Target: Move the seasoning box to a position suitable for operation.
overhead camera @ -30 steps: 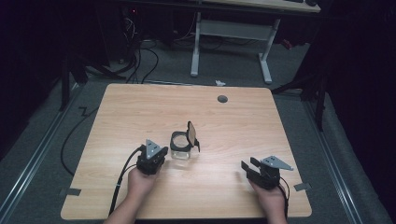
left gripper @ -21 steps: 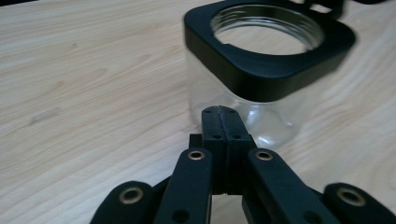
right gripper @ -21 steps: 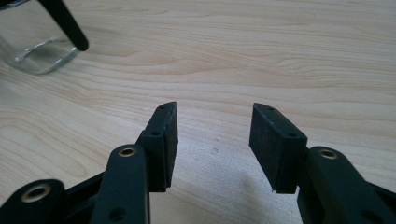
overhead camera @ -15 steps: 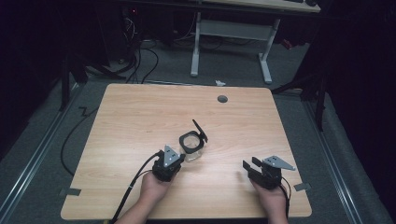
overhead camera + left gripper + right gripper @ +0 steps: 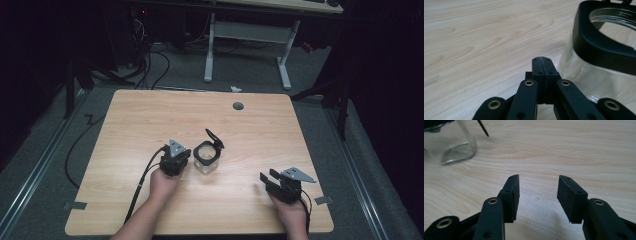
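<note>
While left tool (image 5: 183,158) shut beside jar (image 5: 206,159), right tool (image 5: 267,179) gapes.

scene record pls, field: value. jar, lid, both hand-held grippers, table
jar: clear glass jar with black collar, upright near the table's middle
lid: black flip lid, hinged open, standing up behind the mouth
left hand-held gripper: jaws shut, nothing between them, tips beside the jar's wall; contact cannot be told
right hand-held gripper: jaws open, nothing between them, low over bare wood, apart from the jar
table: light wood top, grey round grommet near the far edge
</note>
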Action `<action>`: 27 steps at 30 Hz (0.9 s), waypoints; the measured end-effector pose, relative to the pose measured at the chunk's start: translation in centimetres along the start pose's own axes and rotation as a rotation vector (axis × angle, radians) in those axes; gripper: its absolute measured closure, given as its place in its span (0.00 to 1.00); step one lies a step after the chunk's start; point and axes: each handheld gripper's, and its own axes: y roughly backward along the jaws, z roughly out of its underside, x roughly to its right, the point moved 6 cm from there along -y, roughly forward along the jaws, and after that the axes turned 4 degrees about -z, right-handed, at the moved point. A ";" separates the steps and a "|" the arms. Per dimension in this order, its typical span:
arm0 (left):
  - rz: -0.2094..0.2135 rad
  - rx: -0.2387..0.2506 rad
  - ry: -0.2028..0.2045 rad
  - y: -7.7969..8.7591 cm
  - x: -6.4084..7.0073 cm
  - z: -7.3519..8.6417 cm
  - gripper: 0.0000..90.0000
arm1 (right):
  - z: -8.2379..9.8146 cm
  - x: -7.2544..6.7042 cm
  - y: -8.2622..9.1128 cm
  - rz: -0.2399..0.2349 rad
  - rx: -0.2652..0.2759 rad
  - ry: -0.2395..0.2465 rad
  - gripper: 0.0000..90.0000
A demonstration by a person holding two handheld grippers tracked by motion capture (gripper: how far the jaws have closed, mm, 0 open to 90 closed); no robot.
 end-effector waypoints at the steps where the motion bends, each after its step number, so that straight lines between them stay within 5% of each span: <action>1: 0.012 -0.009 0.002 0.0 0.2 0.1 1.00 | 0.0 0.0 0.0 -0.001 0.000 0.005 0.60; 14: 0.091 -0.021 -0.017 3.3 3.3 2.0 1.00 | 0.1 -0.3 -0.2 -0.004 -0.010 0.015 0.61; 27: 0.139 -0.045 -0.020 4.5 5.3 3.5 1.00 | 0.1 -0.5 -0.4 -0.010 -0.015 0.021 0.62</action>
